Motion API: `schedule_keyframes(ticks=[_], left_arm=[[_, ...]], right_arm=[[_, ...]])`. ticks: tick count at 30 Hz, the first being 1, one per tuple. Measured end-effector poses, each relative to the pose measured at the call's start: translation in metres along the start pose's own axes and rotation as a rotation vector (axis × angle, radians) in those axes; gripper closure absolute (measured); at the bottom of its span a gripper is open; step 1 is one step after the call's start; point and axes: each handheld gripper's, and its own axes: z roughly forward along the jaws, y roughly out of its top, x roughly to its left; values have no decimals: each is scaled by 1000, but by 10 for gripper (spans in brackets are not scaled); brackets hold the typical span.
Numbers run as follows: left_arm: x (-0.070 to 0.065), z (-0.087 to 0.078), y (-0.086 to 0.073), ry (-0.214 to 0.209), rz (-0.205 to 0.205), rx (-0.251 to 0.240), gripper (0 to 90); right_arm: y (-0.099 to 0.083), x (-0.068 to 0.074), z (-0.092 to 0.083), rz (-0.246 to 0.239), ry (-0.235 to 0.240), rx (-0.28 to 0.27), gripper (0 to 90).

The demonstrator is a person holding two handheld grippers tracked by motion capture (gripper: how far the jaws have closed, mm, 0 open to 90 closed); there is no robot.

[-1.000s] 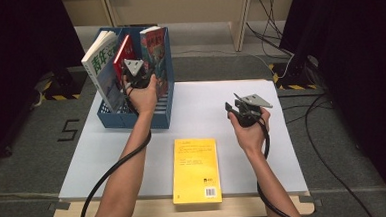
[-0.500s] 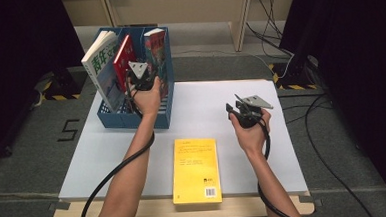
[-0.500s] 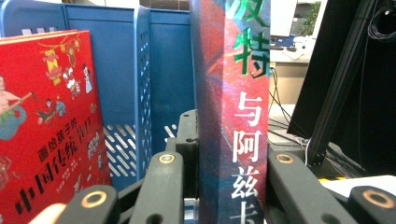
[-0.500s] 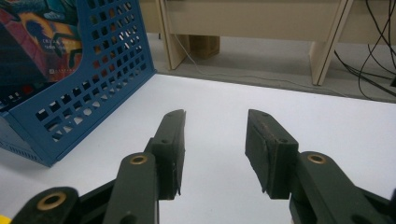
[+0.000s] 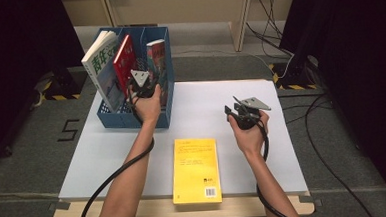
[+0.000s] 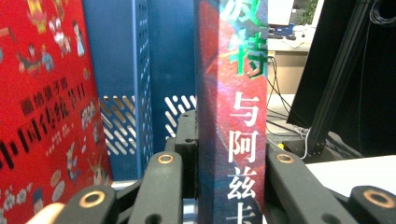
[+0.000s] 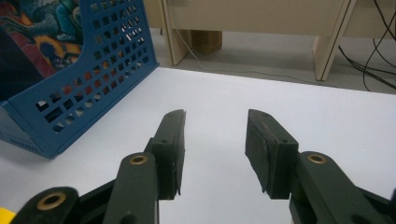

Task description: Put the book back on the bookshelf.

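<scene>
Your left gripper (image 6: pixel 224 154) clamps the dark book (image 6: pixel 232 93) by its spine, standing in the blue rack's (image 5: pixel 112 118) right slot at the table's (image 5: pixel 284 159) far left. Your right gripper (image 7: pixel 215 149) hangs empty, jaws apart, right of the yellow book (image 5: pixel 196 169).

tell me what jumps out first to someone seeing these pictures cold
The blue file rack at the table's far left corner draws the eye, with three books standing in it. The left gripper is clamped on the spine of the dark red book in the rack's rightmost slot. Nearer the person, a yellow book lies flat at the table's front edge, and the right gripper hangs open above the bare white tabletop.
</scene>
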Motion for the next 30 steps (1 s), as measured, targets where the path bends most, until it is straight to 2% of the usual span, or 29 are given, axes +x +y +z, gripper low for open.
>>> schedule_keyframes(ticks=[4, 8, 9, 11, 13, 17, 24, 27, 30], left_arm=[[1, -1, 0, -6, 9, -2, 738], [2, -1, -3, -6, 36, 20, 735], [3, -1, -4, 1, 55, 26, 732], [5, -2, -4, 5, 54, 29, 730], [8, -3, -2, 5, 34, 37, 732], [10, -2, 1, 7, 30, 61, 730], [18, 1, 12, -30, 7, 120, 709], [20, 2, 14, -38, -12, 123, 699], [20, 2, 17, -38, -10, 125, 686]], right_arm=[[-1, 2, 1, 6, 4, 4, 581], [-2, 3, 2, 4, 7, 3, 581], [-2, 3, 2, 2, 7, 3, 581], [-2, 3, 2, 3, 7, 2, 581], [-3, 3, 2, 2, 9, 4, 580], [-4, 3, 3, 6, 9, 8, 581], [-4, 3, 2, 9, 9, 14, 577], [-4, 3, 3, 12, 11, 16, 575], [-4, 4, 3, 10, 13, 16, 574]])
